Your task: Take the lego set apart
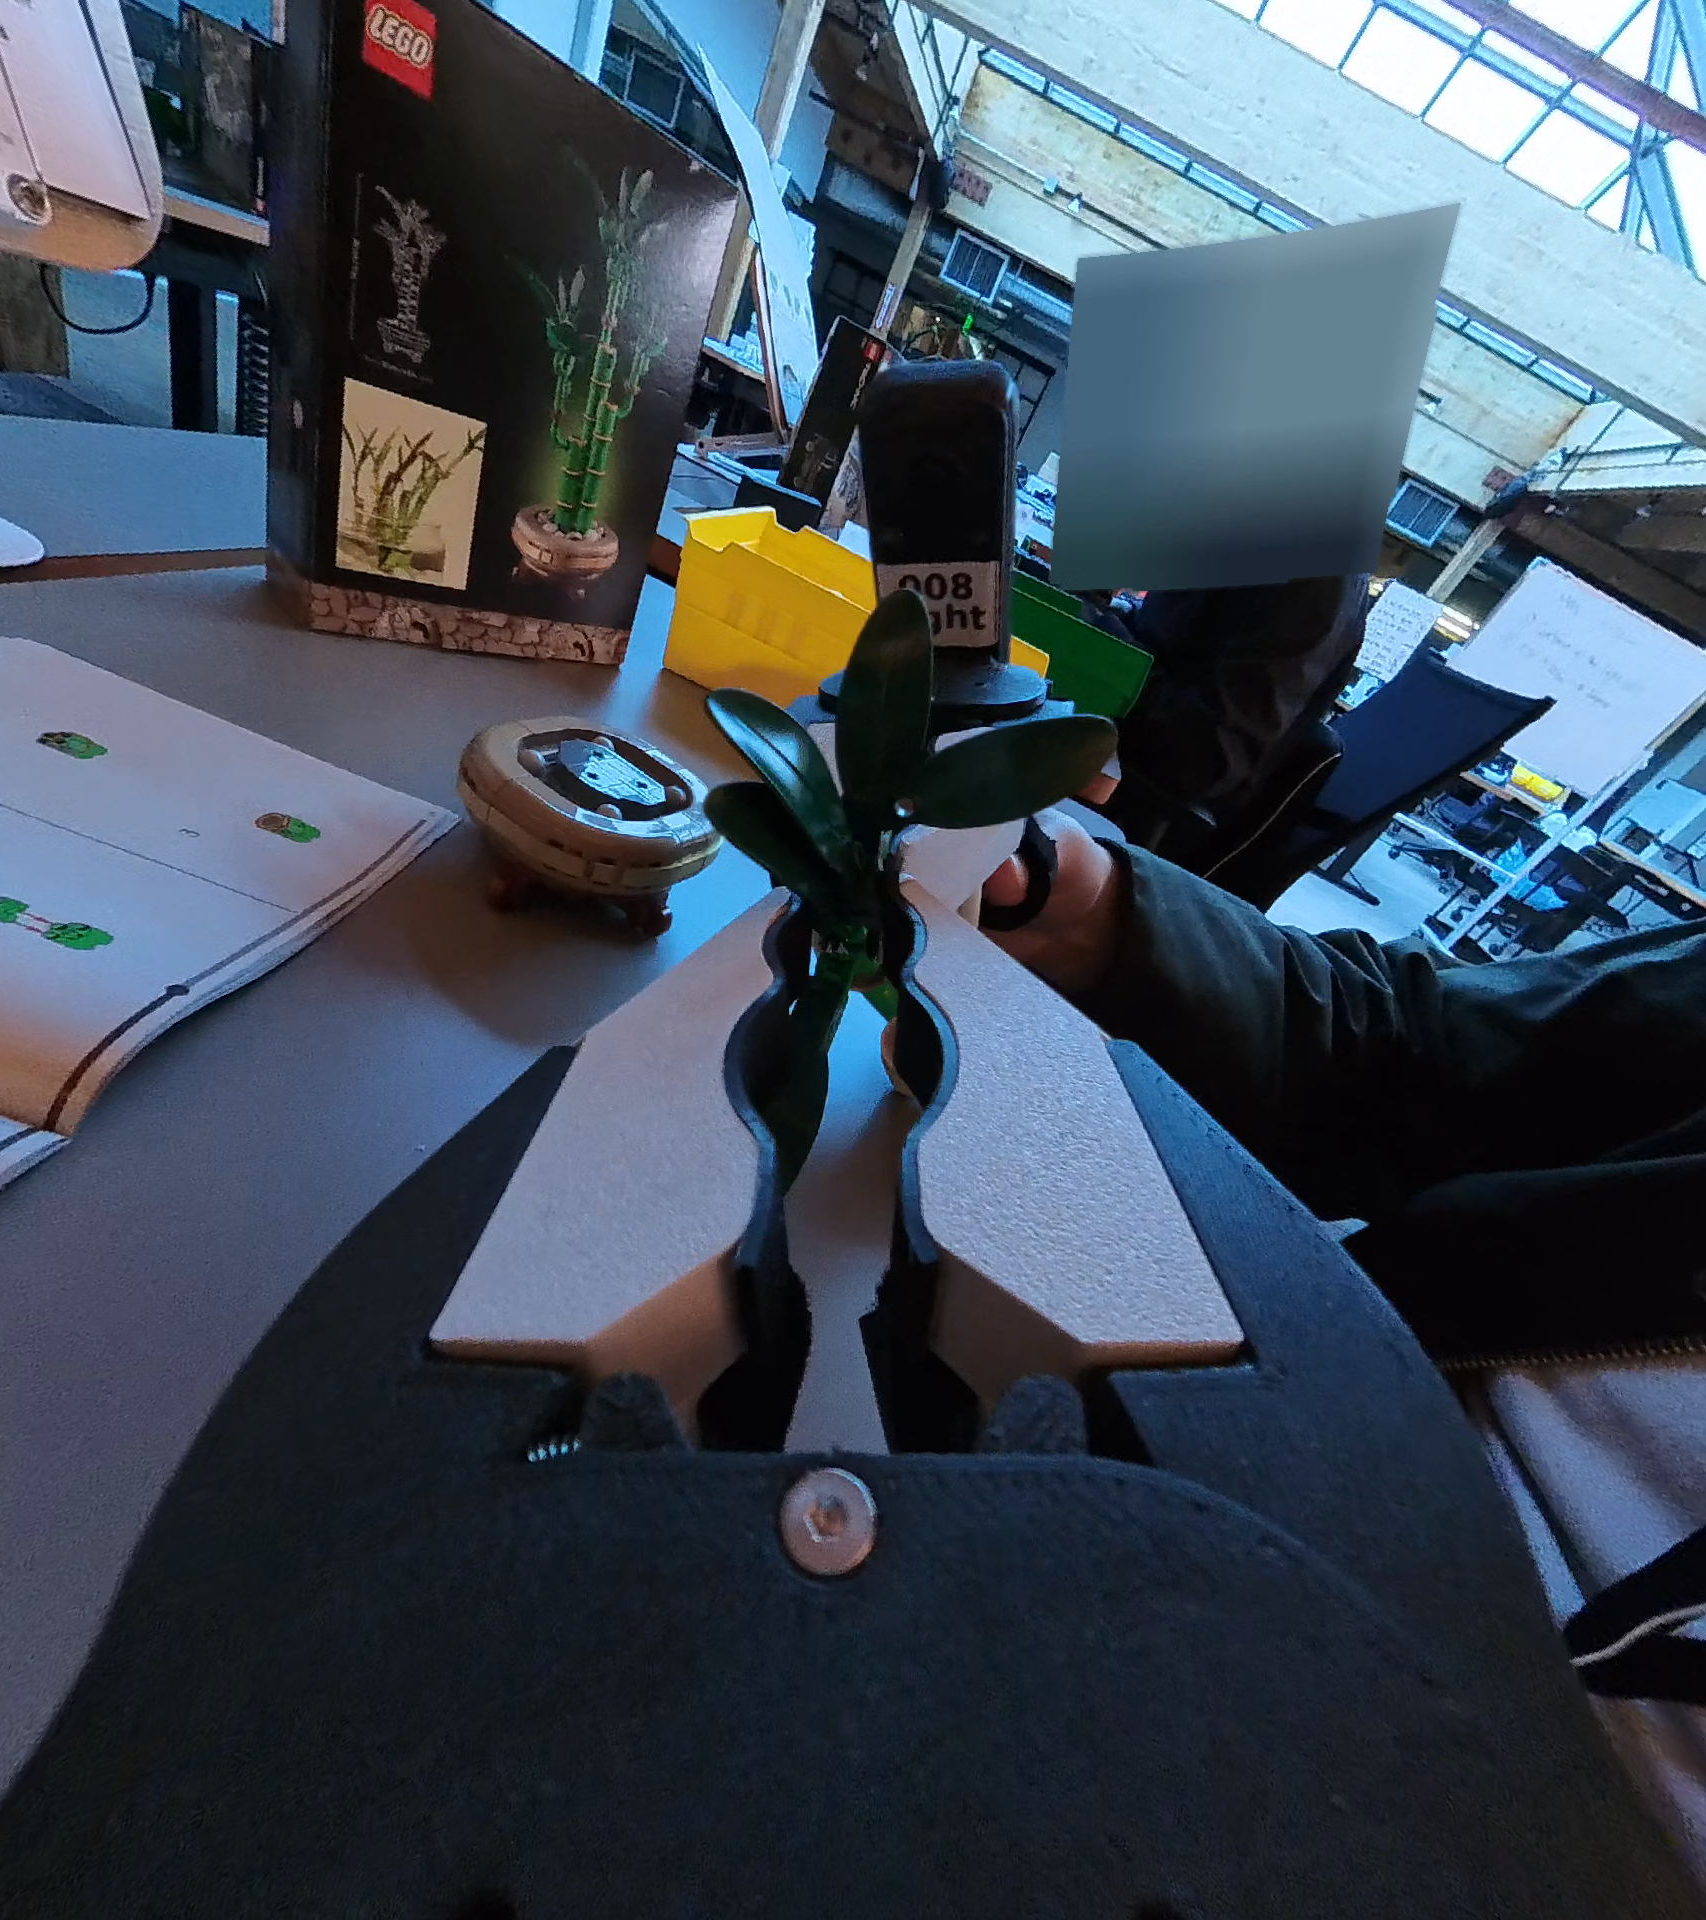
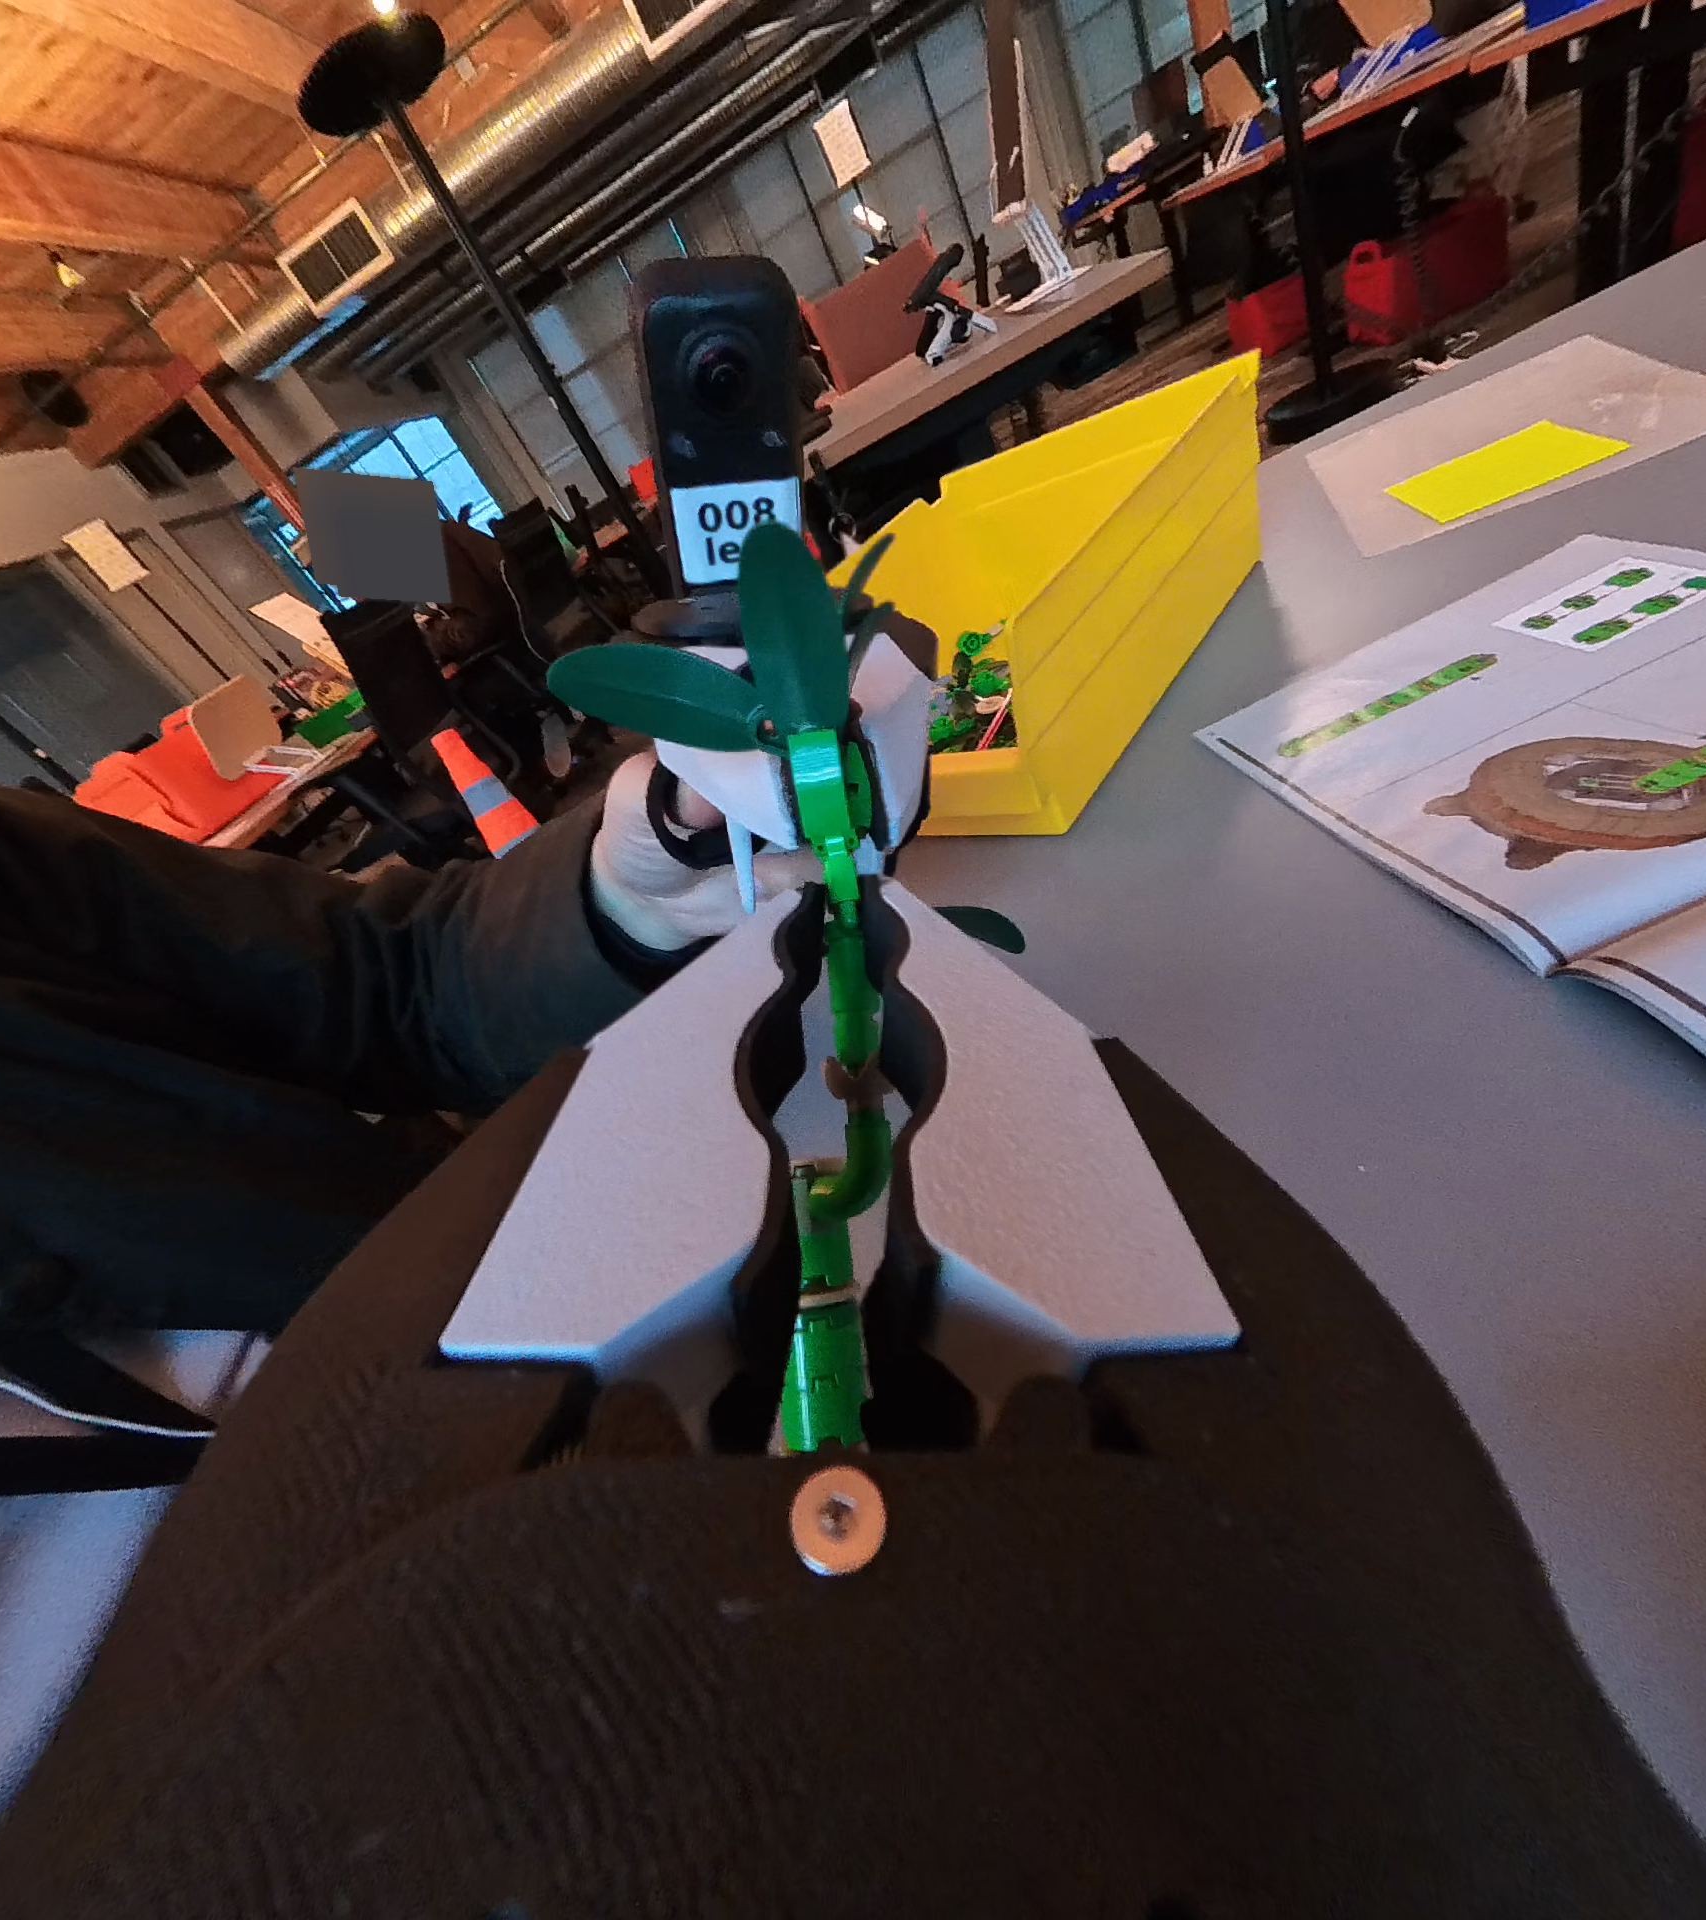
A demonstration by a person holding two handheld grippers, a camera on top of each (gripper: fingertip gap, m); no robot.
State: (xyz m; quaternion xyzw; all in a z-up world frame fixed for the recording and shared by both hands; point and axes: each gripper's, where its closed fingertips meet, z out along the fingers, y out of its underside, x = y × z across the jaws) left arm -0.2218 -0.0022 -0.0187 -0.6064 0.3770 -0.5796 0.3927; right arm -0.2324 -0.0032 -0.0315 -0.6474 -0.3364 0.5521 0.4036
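An open instruction booklet [image 1: 101,883] lies at the left of the grey table [image 1: 205,1351], with the tan oval brick-built pot base [image 1: 584,805] just beyond it. The left gripper [image 1: 844,935] is clamped near its fingertips on the leafy top of the green brick-built bamboo stalk with dark green leaves [image 1: 870,769], held above the table. Facing it, the right gripper [image 2: 844,914] is closed along the stalk's lower segments [image 2: 833,1351]. Rightward stands a yellow plastic bin [image 2: 1119,603].
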